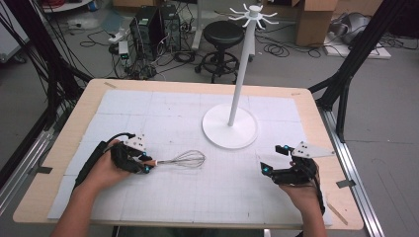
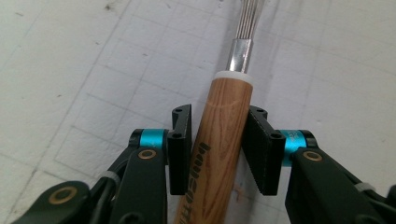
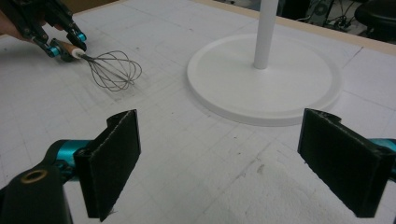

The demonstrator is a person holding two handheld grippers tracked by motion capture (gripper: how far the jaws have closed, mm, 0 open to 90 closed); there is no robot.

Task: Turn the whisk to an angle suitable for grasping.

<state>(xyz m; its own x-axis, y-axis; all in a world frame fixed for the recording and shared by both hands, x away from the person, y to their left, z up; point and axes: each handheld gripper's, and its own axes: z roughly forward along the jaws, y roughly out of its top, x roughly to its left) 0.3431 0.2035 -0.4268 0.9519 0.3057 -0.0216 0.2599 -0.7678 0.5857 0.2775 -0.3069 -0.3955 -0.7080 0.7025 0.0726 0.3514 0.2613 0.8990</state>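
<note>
A whisk (image 1: 185, 159) with a wooden handle (image 2: 224, 126) and a wire head (image 3: 114, 70) lies on the white gridded mat, head pointing right. My left gripper (image 1: 148, 165) is shut on the handle, one pad pressed on each side, just behind the white collar. At the mat's right side my right gripper (image 1: 275, 158) hovers low, open, with nothing between its jaws (image 3: 219, 140). It points toward the whisk and the left gripper (image 3: 65, 44). A white stand (image 1: 239, 74) with a round base (image 1: 230, 132) and hooks at its top (image 1: 253, 15) rises behind the middle of the mat.
The white mat (image 1: 148, 197) covers most of the wooden table (image 1: 316, 113). Black frame posts stand at both sides of the table. A stool, computers and cables are on the floor beyond the far edge.
</note>
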